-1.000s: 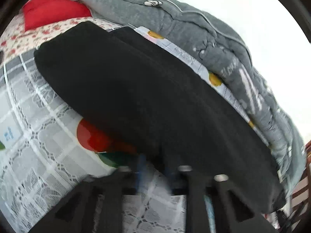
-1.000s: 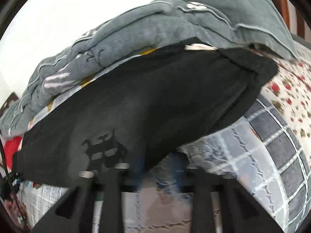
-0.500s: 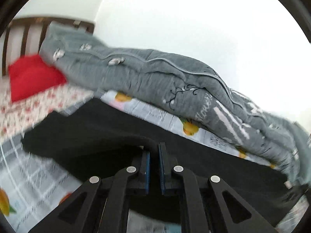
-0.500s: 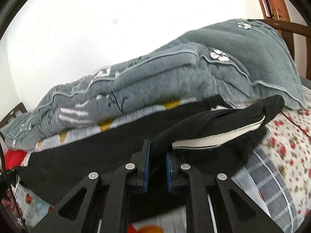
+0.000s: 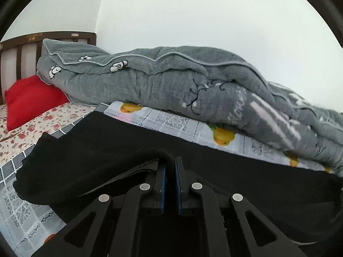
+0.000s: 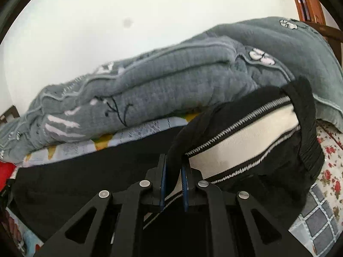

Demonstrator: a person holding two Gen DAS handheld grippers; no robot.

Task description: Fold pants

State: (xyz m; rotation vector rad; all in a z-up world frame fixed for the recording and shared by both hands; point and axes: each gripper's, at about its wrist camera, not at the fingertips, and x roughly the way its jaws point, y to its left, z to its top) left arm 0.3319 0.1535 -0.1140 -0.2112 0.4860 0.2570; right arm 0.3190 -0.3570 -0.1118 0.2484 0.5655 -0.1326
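Lifting the near edge of the pants for a fold

We pinched the black pants (image 5: 90, 162), spread on the bed (image 5: 32, 128) before the grey quilt (image 5: 171, 85), in the left gripper (image 5: 170, 160) and, at the waistband, the right gripper (image 6: 174, 160); next we judged both should carry it across evenly.

Right gripper (image 6: 173, 165) clamped on the elastic waistband of the black pants (image 6: 85, 184); band fabric pinched between the blue pads (image 6: 163, 180), rising in a loop out of the jaws. Waist opening gapes to the right, showing a pale lining (image 6: 246, 141) edged with white zigzag stitching. Rest of the pants spreads left over a patterned sheet (image 6: 315, 220). Rumpled grey quilt (image 6: 171, 75) piled just behind, against a white wall (image 6: 107, 21). Floral bedding (image 6: 330, 171) at far right.
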